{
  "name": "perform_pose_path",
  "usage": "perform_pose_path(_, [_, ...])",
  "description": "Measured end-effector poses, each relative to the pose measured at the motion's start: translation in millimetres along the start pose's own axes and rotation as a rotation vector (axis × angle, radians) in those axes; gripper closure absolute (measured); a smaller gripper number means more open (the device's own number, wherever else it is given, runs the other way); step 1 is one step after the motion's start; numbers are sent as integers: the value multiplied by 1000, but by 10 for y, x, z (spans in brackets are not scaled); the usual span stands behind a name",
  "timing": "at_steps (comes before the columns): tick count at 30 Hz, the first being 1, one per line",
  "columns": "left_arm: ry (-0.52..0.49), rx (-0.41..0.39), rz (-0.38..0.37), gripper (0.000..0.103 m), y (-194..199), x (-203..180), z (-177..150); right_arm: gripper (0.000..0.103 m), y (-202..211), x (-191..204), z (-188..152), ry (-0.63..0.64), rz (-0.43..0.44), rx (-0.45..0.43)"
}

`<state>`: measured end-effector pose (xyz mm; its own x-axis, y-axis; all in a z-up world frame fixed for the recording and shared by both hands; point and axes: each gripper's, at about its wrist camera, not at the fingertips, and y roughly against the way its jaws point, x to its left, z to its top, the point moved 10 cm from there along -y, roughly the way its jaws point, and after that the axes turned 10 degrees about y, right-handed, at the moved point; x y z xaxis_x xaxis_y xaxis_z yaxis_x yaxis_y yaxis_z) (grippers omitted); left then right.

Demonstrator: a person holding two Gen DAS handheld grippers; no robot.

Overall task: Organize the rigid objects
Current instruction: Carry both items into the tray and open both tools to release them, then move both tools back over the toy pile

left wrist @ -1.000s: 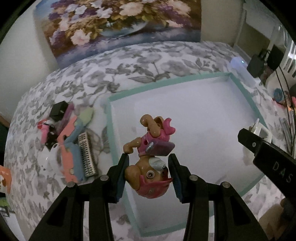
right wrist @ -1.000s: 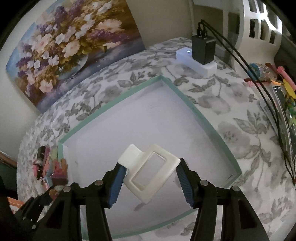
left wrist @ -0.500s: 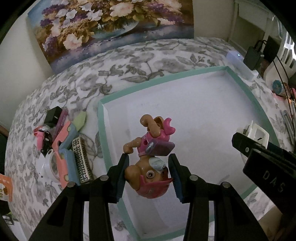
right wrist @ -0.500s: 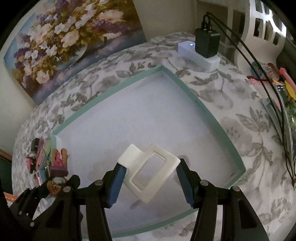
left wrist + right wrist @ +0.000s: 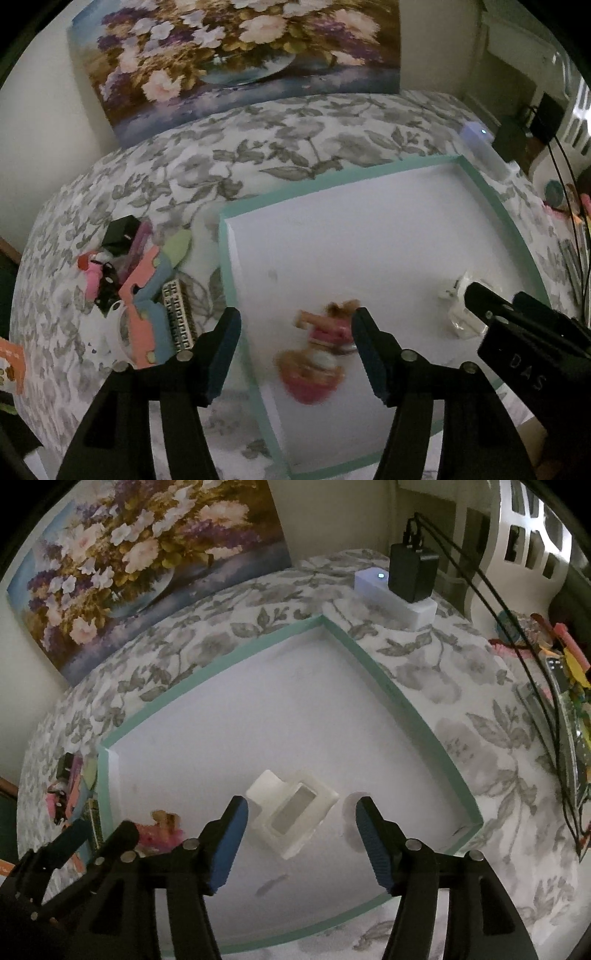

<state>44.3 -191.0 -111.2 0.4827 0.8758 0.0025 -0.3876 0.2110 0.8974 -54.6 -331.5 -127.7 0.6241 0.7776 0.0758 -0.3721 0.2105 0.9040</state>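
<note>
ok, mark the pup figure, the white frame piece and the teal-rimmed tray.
pup figure (image 5: pixel 314 360), left wrist view, pink body.
white frame piece (image 5: pixel 291 814), right wrist view, its window edge.
teal-rimmed tray (image 5: pixel 417 716), right wrist view, right rim.

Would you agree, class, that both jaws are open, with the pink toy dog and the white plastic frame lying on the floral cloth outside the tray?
Not quite. In both wrist views the pink toy dog and the white plastic frame lie inside the teal-rimmed tray, not on the floral cloth. The rest holds: both sets of jaws have just been opening and grip nothing.

The toy figure (image 5: pixel 314 354) lies in the tray (image 5: pixel 491 199), left of the frame (image 5: pixel 291 812).
</note>
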Motion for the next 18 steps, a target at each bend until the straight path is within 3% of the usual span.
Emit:
perform_pose_path(2, [18,-4,5,35,18,56,25,33,5,5,6,8,-7,-2])
perform_pose_path(4, [38,-6,13,19,27,114,49,32,-1,17,4,16,-10,0])
perform_pose_path(7, [67,-1,22,18,23,204,66,22,-17,38,-6,32,-21,6])
perform_pose_path(13, [95,26,46,14,-46,321,23,20,-40,83,-34,64,-42,12])
perform_pose_path(18, [120,47,56,7,-91,407,-11,2,-45,101,-35,87,-70,8])
